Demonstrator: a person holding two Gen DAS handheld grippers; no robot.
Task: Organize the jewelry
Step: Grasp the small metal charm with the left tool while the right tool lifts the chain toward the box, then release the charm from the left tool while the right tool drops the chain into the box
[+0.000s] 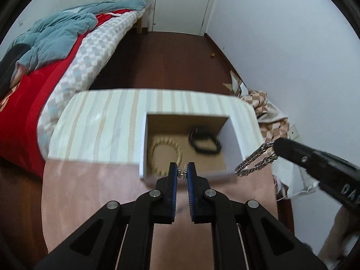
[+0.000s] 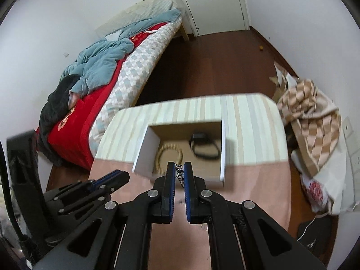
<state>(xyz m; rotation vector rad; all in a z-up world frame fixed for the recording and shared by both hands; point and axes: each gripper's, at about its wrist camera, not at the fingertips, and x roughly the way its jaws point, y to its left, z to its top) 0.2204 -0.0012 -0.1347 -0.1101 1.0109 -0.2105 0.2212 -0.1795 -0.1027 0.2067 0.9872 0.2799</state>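
The left claw (image 1: 182, 172) is nearly closed, its blue pads pinching a small metallic jewelry piece (image 1: 181, 173), too small to identify further, just at the near rim of an open white box (image 1: 234, 139). The right claw (image 2: 179, 171) is likewise closed down on a silver chain (image 1: 256, 160), which in the left wrist view dangles in a loop from the claw tip at the box's right near corner. Inside the box, on its brown floor, lie a pale beaded bracelet (image 1: 165, 153) on the left and a black band (image 1: 203, 142) toward the right, apart from each other; both are blurred. The box stands on a surface (image 1: 90, 191) covered with pink cloth and a striped cloth (image 1: 101, 123) behind. A bed (image 1: 45, 67) with red and blue bedding stands to the left.
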